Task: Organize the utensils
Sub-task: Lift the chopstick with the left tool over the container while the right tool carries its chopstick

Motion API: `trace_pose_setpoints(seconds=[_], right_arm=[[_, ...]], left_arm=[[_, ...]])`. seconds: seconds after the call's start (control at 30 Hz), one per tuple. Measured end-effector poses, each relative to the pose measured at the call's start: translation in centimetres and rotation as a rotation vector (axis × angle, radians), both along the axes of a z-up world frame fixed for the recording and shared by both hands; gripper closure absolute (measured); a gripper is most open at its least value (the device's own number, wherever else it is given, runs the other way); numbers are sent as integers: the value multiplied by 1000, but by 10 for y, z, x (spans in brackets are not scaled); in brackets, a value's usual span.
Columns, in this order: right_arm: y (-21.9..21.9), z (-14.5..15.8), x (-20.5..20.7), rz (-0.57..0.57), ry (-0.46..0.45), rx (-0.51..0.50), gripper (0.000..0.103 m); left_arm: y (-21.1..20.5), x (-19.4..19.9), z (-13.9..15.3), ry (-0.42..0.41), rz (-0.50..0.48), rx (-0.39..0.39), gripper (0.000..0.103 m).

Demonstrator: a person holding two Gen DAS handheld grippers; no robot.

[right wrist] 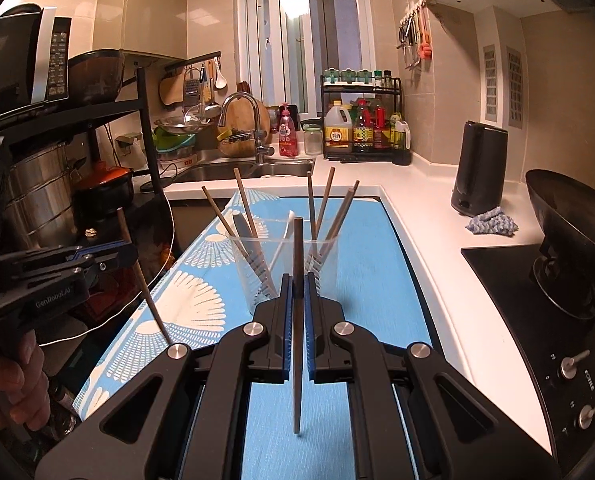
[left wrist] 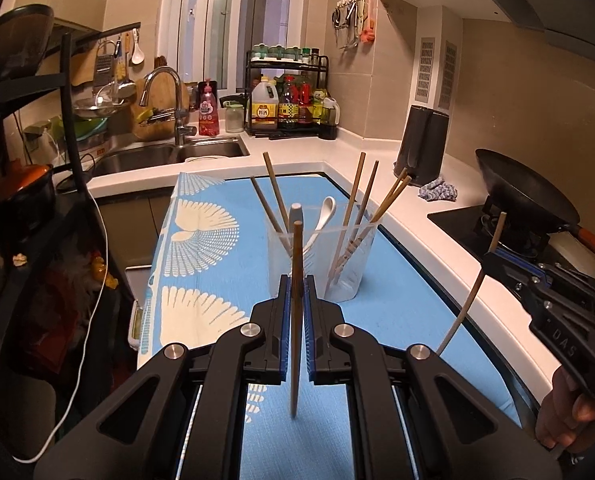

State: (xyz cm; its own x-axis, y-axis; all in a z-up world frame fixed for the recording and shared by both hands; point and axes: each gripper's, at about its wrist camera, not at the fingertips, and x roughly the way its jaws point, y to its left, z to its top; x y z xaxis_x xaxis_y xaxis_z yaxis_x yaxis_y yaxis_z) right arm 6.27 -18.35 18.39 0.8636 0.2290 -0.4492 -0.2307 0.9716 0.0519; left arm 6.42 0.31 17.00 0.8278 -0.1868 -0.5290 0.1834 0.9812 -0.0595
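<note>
My left gripper clamps one upright chopstick; my right gripper clamps another chopstick. Both hover before the clear cup on the blue mat. Only the right view shows the microwave.

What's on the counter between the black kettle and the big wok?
A crumpled blue-and-white cloth lies on the white counter between the black kettle and the wok. Both views show it, the right wrist view most clearly.
</note>
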Motion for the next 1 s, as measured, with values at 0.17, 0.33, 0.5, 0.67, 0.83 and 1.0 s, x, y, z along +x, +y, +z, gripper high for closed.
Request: trace_pose_setpoints(seconds=[0.17, 0.33, 0.5, 0.67, 0.83, 1.0], right_arm=[[3, 7, 6, 8, -4, -4, 97], [5, 18, 14, 15, -18, -16, 97], [8, 40, 29, 32, -41, -29, 97], [12, 71, 52, 51, -64, -27, 97], [20, 103, 77, 63, -97, -17, 97], [26, 133, 97, 69, -139, -4, 97]], left_arm=[[-4, 7, 6, 21, -3, 1, 97], [-2, 20, 12, 55, -9, -28, 97], [-4, 37, 27, 83, -23, -36, 97], [-8, 58, 51, 102, -40, -36, 97], [-13, 80, 90, 91, -68, -42, 97], [-20, 103, 128, 43, -92, -45, 97]])
